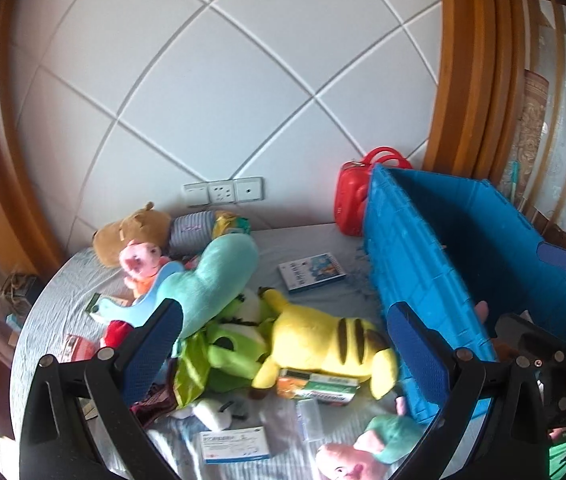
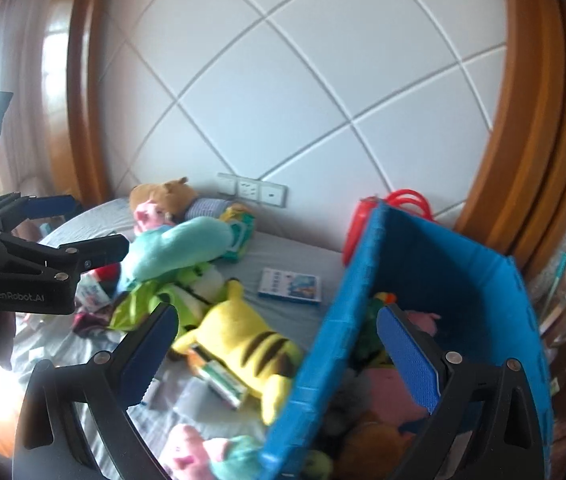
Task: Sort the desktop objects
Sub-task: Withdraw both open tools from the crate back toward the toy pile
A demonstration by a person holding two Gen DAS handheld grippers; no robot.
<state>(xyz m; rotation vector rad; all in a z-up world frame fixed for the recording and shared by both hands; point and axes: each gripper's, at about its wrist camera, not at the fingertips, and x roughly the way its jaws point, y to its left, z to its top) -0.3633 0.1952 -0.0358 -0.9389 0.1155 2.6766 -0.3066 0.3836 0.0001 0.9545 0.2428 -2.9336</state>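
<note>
Both tongs apart, empty: left tongs (image 1: 283, 344) over toy heap, right tongs (image 2: 277, 344) astride blue crate (image 2: 323, 344) wall. Yellow plush (image 1: 323, 340) lies on bed (image 1: 303, 244), touching crate's left side. Best approach: grip plush mid-body, lift clear of medicine box (image 1: 315, 388) underneath.

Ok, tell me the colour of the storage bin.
Blue storage bin; clearest in the left wrist view.
</note>
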